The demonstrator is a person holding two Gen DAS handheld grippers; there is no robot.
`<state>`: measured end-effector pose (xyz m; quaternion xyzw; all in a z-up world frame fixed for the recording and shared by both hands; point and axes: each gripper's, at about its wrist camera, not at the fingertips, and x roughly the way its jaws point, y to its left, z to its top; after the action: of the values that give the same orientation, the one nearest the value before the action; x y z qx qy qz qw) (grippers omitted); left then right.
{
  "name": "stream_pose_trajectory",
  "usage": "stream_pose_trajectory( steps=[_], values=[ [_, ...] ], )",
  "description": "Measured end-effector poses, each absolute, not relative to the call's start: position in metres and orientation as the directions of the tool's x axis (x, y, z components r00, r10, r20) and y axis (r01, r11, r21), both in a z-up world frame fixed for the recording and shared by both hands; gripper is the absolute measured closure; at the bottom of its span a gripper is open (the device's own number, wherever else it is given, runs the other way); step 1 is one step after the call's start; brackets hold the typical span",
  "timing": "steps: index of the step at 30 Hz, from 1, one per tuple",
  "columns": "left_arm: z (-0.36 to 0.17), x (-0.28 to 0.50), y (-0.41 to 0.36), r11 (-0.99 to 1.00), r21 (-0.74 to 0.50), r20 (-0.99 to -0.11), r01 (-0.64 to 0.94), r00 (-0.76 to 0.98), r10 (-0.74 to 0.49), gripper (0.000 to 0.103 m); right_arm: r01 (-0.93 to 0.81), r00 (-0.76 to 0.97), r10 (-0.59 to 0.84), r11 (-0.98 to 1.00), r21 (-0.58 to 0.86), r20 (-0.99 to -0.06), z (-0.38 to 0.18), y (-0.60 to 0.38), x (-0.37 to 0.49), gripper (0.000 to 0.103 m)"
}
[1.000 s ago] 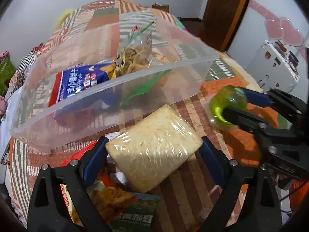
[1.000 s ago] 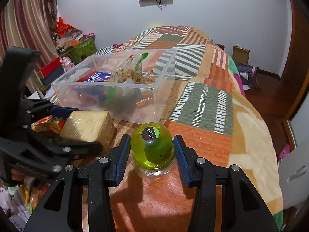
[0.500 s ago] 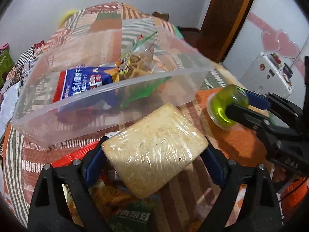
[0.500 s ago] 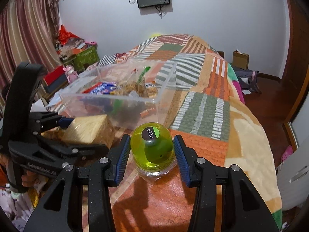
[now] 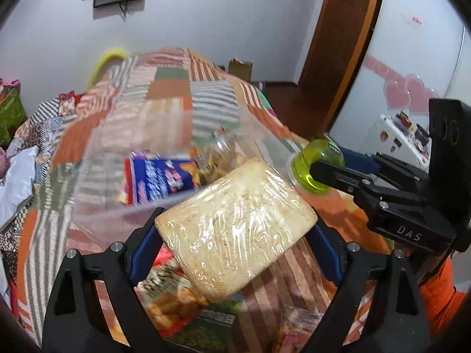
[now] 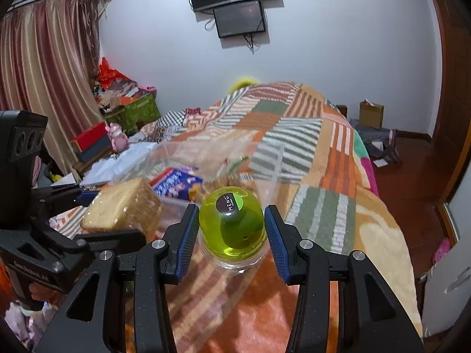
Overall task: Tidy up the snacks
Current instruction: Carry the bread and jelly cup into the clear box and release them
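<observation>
Above the patchwork blanket (image 6: 321, 176) on the bed, the left gripper (image 5: 235, 235) clamps a plastic-wrapped bread block (image 5: 235, 226) between its 2 blue pads, tilted, at the near rim of the clear plastic bin (image 5: 117, 211). Just beside it, the right gripper (image 6: 231, 235) squeezes a green jelly cup (image 6: 231, 223) labelled MENG. Inside the bin lie a blue snack pack (image 5: 159, 182) and a bag of chips (image 5: 215, 161). More snack packets (image 5: 182, 303) lie on the blanket under the left gripper.

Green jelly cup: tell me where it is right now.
The green jelly cup sits clamped in the right gripper, lifted above the patchwork blanket, just right of the wrapped bread and near the clear bin.
</observation>
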<state>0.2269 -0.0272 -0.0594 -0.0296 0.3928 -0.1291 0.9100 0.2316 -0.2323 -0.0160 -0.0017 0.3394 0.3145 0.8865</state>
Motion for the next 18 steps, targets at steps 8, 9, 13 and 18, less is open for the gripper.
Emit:
stream_pose_trajectory(
  steps=[8, 9, 13, 18],
  values=[
    [-0.05, 0.243, 0.001, 0.977, -0.158, -0.686, 0.145, 0.695, -0.214, 0.013, -0.558, 0.599, 0.567, 0.802, 0.212, -0.565, -0.005, -0.219, 0.248, 0.06],
    [-0.052, 0.247, 0.003, 0.978, -0.155, -0.688, 0.136, 0.696, -0.206, 0.013, -0.558, 0.601, 0.566, 0.803, 0.21, -0.565, -0.005, -0.218, 0.249, 0.06],
    [-0.059, 0.265, 0.012, 0.982, -0.156, -0.698, 0.109, 0.691, -0.187, 0.013, -0.558, 0.595, 0.558, 0.805, 0.202, -0.579, -0.011, -0.207, 0.26, 0.06],
    [-0.073, 0.285, 0.013, 0.986, -0.141, -0.715, 0.093, 0.679, -0.166, 0.013, -0.56, 0.578, 0.547, 0.806, 0.193, -0.606, -0.021, -0.197, 0.27, 0.06]
  ],
)
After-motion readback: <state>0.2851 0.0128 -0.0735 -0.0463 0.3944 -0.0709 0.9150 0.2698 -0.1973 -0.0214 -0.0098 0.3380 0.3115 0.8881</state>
